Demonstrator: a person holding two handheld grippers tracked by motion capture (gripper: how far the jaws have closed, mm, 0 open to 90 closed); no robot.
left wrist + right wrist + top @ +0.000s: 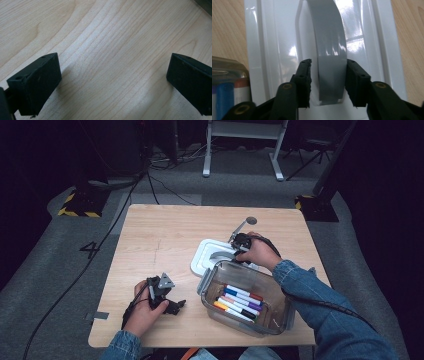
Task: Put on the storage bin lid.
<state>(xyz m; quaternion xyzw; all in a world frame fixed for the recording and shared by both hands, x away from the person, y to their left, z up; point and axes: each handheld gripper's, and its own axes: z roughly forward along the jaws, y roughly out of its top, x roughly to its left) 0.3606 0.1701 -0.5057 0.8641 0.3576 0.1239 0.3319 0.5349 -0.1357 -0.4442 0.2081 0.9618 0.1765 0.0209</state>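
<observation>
Two tongs in our hands: right tongs (pixel 327 82) straddle grey handle (pixel 329 52) of white lid (pixel 202 255) (mid-desk, toward far edge), jaws just beside it, narrow gaps showing. Left tongs (pixel 112 82) spread wide over bare desk (pixel 105 37) near front-left corner.

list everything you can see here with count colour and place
table: 1, light wood, centre
lid: 1, white with a grey handle, flat on the table beyond the box
box: 1, clear plastic, near right part of the table
markers: several, mixed colours, lying in the box
left gripper: 1, black, jaws wide apart over bare wood left of the box
right gripper: 1, black, jaws either side of the lid's handle, small gaps visible
sleeves: 2, blue denim, bottom edge
</observation>
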